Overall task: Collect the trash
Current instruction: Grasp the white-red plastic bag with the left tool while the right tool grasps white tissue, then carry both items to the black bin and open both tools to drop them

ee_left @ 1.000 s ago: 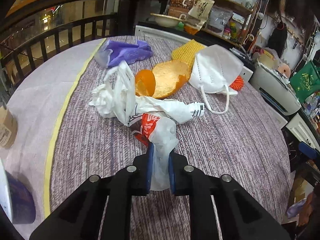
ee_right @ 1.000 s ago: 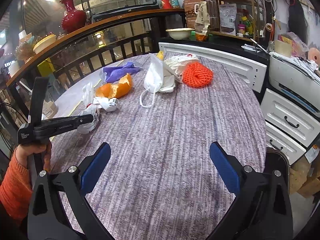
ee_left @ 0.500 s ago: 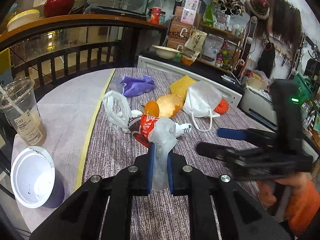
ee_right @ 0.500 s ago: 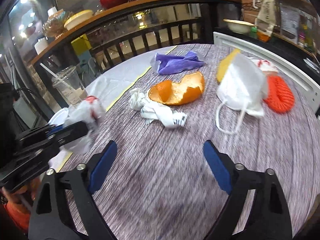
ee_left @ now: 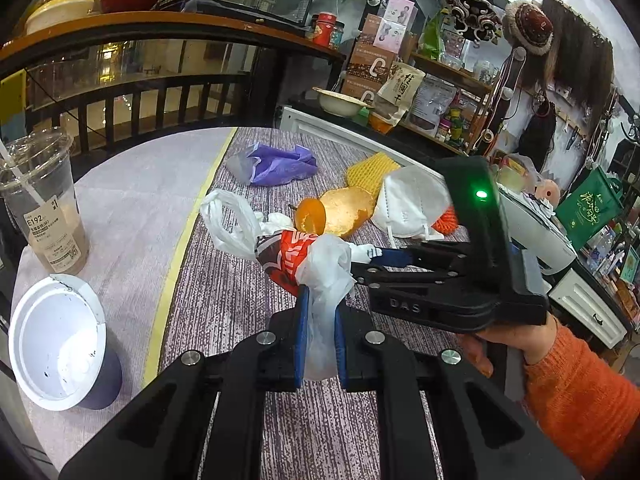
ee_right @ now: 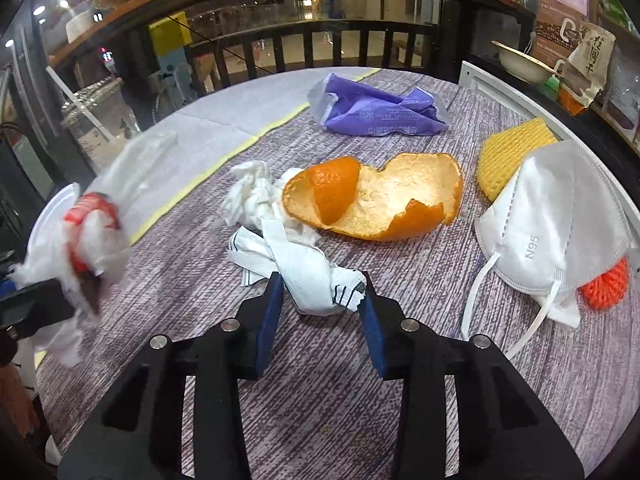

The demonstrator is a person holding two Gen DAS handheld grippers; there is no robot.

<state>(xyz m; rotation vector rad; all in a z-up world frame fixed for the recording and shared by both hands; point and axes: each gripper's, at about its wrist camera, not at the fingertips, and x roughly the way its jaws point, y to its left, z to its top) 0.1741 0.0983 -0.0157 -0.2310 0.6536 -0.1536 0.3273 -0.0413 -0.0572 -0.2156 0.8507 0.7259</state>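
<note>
My left gripper is shut on a white plastic bag with red print, held up off the round striped table. The same bag shows blurred at the left of the right wrist view. My right gripper reaches down over a crumpled white wrapper lying on the table. Its jaws are closing, and the wrapper fills the gap between the blue pads without looking squeezed. In the left wrist view the right gripper comes in from the right, held by a hand in an orange sleeve.
Beyond the wrapper lie a wad of tissue, an orange peel, a purple bag, a yellow foam net, an N95 mask and an orange net. A drink cup and an open white-lined tub stand at the left.
The left gripper has lifted the plastic bag off the pile. The right gripper swept left across the table, came down over the white wrapper, and its jaws narrowed from wide open.
</note>
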